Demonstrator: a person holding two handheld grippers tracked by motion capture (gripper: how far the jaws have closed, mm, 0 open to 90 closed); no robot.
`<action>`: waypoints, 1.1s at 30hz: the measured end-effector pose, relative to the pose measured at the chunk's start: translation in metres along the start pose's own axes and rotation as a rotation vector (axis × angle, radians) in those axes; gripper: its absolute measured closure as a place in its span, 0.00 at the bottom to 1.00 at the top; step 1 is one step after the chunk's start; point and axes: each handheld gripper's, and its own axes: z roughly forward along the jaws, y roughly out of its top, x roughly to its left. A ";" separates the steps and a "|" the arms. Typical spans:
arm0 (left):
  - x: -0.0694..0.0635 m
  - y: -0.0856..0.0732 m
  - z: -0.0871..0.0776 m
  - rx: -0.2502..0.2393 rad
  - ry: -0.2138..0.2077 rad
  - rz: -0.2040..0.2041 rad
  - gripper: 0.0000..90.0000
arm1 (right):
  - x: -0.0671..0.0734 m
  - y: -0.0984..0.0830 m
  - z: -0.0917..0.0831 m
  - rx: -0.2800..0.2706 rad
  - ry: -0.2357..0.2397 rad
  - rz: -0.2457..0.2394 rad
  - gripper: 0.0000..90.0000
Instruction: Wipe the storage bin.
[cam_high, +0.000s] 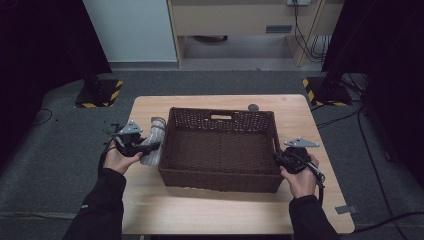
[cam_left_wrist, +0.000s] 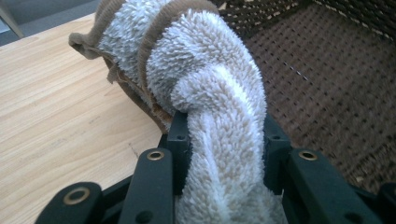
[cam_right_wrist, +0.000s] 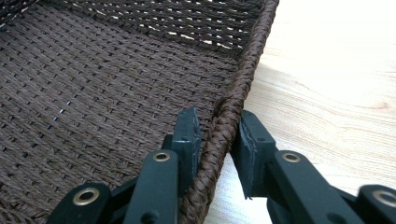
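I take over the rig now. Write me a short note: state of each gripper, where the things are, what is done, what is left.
Left gripper: shut on the towel, held beside the basket's left wall.
Right gripper: jaws astride the basket rim on its right side, apparently steadying it.
Done: towel gripped at the basket's edge.
Left, probably: carry the towel over the wall, release it inside the basket, then let go of the rim.

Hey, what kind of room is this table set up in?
Probably a lab or recording studio rather than a home: black curtains hang at both sides, stand bases with hazard stripes sit on grey carpet, and loose cables trail behind the wooden table.
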 end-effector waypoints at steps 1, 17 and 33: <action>-0.001 -0.004 0.001 0.004 -0.005 0.002 0.71 | 0.000 0.000 0.000 0.000 0.000 0.001 0.80; -0.006 -0.049 0.033 0.116 -0.033 -0.039 0.71 | 0.000 0.000 0.000 0.000 0.000 0.005 0.80; -0.010 -0.031 -0.001 0.020 -0.024 0.007 0.70 | 0.005 0.004 0.005 0.001 -0.032 0.011 0.80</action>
